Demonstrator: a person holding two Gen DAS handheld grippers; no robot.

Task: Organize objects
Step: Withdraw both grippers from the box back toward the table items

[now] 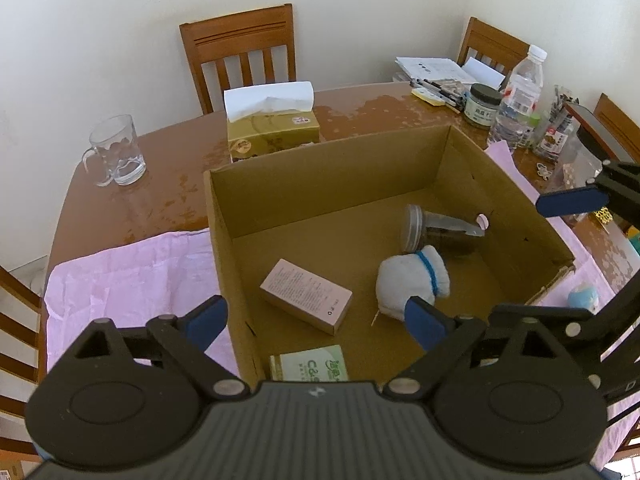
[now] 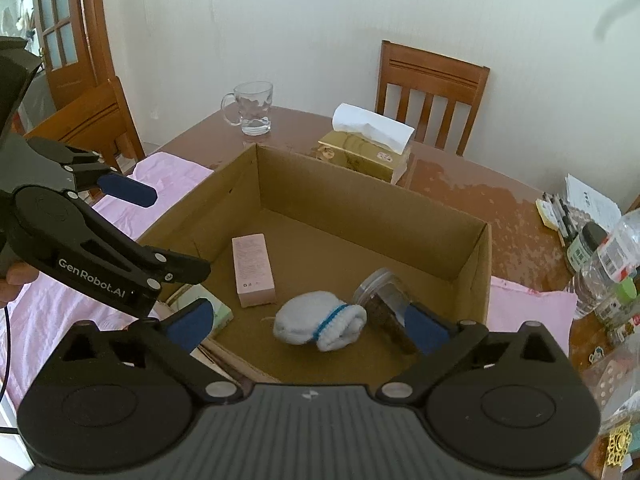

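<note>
Lettering "GenRobot.AI" marked the left gripper (image 2: 136, 240). Both grippers' jaws stood released, empty. One cardboard box (image 1: 320, 172) held four items.

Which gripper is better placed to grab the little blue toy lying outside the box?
Likely the right gripper. The blue toy lies on the pink cloth past the box's right wall, the right gripper's side. Both grippers are open.

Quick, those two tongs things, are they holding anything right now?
Left tongs: open, holding nothing, above the cardboard box.
Right tongs: open, holding nothing, also above the box.
</note>
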